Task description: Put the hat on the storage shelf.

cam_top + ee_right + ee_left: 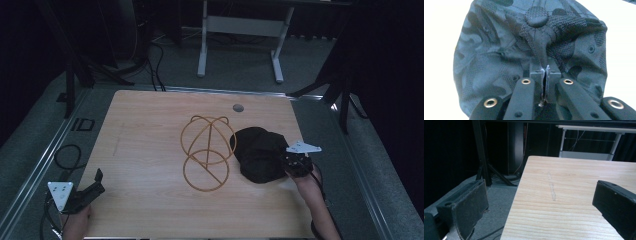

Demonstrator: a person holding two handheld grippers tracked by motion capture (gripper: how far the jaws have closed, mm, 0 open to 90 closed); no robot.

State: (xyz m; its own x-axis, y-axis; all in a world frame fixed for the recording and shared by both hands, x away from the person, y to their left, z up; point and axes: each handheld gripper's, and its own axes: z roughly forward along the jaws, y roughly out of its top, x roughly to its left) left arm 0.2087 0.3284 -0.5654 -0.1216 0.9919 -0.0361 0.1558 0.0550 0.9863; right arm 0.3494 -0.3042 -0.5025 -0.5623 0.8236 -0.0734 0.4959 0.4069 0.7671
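Black cloth of the cap is pinched in a fold by the right tool, pressed together near the top button so it can lift the cap off the bench beside the wire stand — the left tool waits, spread wide.

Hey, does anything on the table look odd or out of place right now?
Nothing is damaged or spilled. The black cap lies crumpled beside the wire stand, a fold of its fabric pinched in the right hand-held gripper.
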